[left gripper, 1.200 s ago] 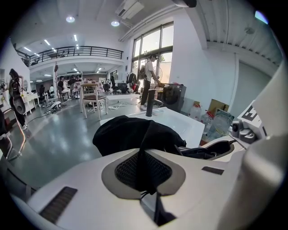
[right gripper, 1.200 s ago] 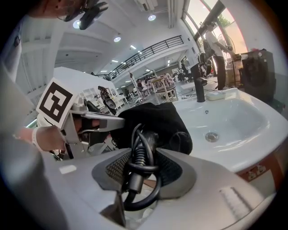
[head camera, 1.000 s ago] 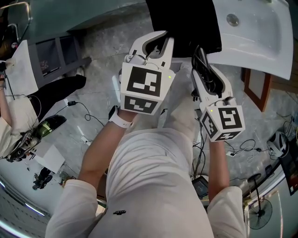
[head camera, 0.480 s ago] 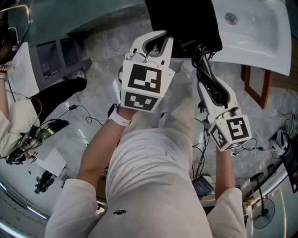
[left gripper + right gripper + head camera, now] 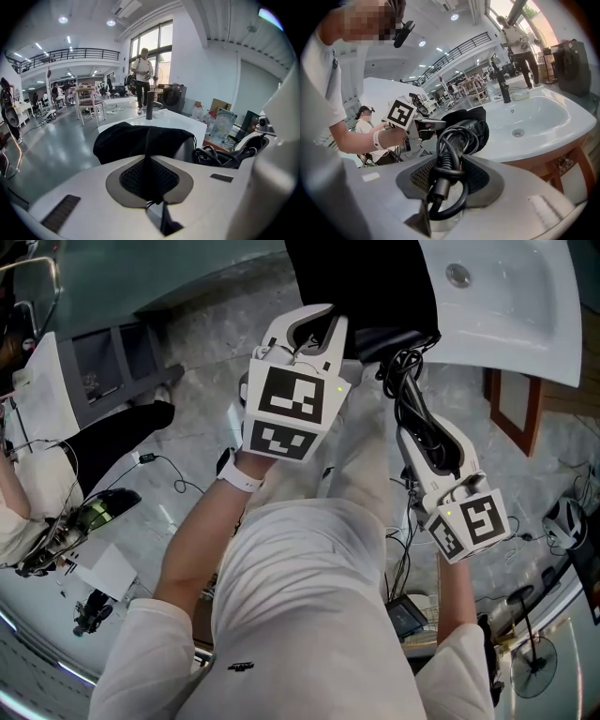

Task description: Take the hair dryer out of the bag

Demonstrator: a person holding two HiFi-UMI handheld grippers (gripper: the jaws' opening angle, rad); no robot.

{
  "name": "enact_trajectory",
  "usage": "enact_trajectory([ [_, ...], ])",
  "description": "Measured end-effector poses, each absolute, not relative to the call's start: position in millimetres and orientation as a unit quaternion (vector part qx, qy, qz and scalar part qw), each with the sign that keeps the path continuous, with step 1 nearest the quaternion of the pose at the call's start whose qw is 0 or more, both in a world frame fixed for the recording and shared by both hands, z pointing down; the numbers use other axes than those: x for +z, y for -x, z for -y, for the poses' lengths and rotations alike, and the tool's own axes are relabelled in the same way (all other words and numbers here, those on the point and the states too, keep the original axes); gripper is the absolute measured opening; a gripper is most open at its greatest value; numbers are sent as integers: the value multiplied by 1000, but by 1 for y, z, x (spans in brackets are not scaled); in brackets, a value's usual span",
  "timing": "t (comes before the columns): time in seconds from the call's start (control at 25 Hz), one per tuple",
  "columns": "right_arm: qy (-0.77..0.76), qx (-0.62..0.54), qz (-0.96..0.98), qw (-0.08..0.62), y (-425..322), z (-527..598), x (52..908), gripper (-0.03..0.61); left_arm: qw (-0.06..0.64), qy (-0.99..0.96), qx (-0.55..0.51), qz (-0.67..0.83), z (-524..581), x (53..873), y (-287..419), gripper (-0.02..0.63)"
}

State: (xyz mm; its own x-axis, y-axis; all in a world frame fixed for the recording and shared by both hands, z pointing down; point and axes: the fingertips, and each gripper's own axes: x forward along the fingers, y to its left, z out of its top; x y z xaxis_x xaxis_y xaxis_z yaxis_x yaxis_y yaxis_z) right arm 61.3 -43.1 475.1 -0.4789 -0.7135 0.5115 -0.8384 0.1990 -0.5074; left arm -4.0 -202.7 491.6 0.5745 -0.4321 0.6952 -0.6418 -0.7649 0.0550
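The black fabric bag [image 5: 366, 277] lies on the edge of the white counter. My left gripper [image 5: 314, 329] is shut on a fold of the bag's rim [image 5: 149, 150], holding it up. The black hair dryer [image 5: 469, 130] sticks partly out of the bag's mouth, its coiled cord [image 5: 410, 371] wrapped round the handle. My right gripper [image 5: 408, 399] is shut on that handle and cord [image 5: 443, 176], to the right of the left gripper. The dryer's head is still at the bag's opening [image 5: 461, 116]; how much of it remains inside is hidden.
A white sink basin [image 5: 506, 306] with a drain and a dark tap [image 5: 505, 91] sits right of the bag. Below it is a wooden cabinet [image 5: 511, 413]. Cables [image 5: 487, 535] lie on the floor. Another person [image 5: 37, 474] sits at the left.
My right gripper has drawn back toward me and to the right with the hair dryer, pulling it further from the bag. The left gripper has kept still on the bag.
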Motion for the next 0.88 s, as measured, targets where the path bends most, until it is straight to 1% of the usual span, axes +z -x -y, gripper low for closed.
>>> enact_trajectory([
  [0.56, -478, 388, 784, 72, -64, 8, 443, 167, 173, -872, 346, 299, 208, 490, 0, 20],
  [0.76, -487, 384, 782, 56, -70, 6, 422, 167, 168, -870, 354, 300, 205, 493, 1, 20],
  [0.88, -499, 378, 779, 47, -76, 3, 407, 167, 181, -869, 353, 297, 201, 494, 2, 20],
])
